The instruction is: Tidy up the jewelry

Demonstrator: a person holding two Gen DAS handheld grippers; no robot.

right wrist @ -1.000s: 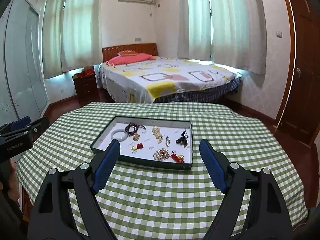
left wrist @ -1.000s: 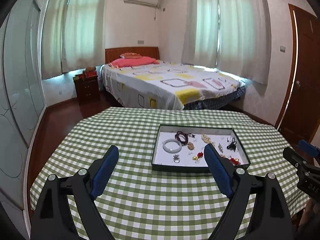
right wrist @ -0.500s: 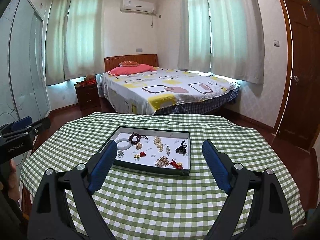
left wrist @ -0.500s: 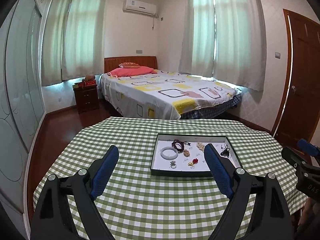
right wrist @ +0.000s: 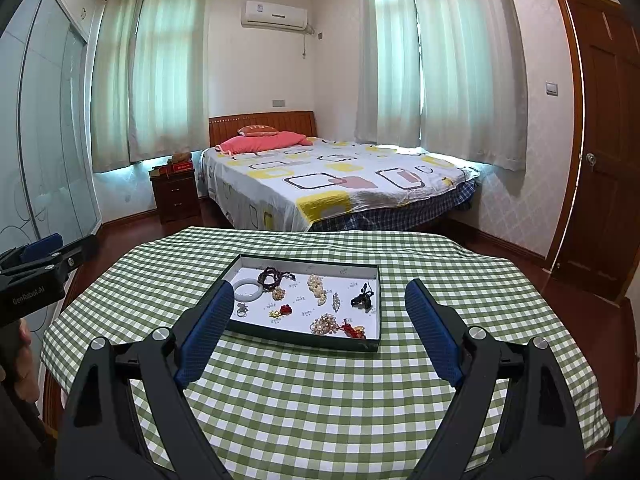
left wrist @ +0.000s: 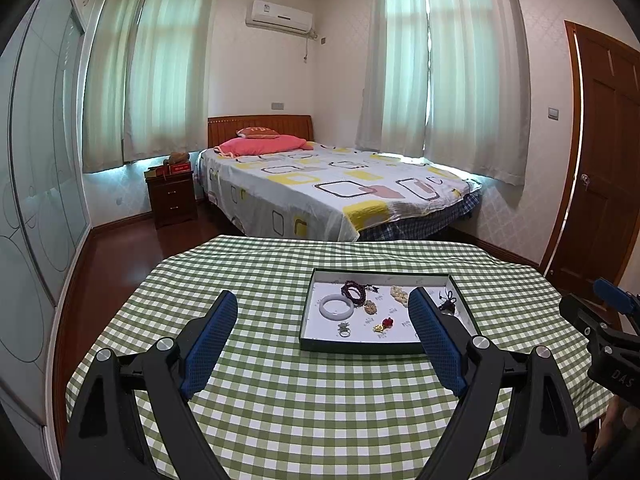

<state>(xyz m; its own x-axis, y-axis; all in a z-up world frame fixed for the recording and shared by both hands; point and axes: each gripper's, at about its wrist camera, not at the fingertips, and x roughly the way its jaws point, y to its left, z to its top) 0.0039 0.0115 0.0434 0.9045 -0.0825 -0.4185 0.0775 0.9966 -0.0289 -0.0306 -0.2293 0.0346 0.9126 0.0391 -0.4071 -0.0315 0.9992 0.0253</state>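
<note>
A dark-rimmed tray (left wrist: 362, 347) (right wrist: 304, 339) with a white floor lies on the green checked tablecloth. In it lie a white bangle (left wrist: 336, 307) (right wrist: 248, 290), a dark bead bracelet (left wrist: 354, 291) (right wrist: 271, 277), a pearl cluster (right wrist: 316, 285), a black pendant (right wrist: 362, 299), a small ring (left wrist: 344, 330) and red and gold charms (right wrist: 283, 311). My left gripper (left wrist: 322, 310) is open and empty, held above the table short of the tray. My right gripper (right wrist: 320, 300) is open and empty, also held back from the tray.
The round table (left wrist: 320, 400) fills the foreground, its edges curving off left and right. A bed (left wrist: 328, 188) stands behind it, a dark nightstand (left wrist: 171, 196) to the left, a wooden door (left wrist: 608, 184) at the right. The other gripper shows at each view's side (left wrist: 608, 340) (right wrist: 36, 276).
Both grippers have risen and drawn back from the tray, which now looks smaller and farther. Both stay open and empty.
</note>
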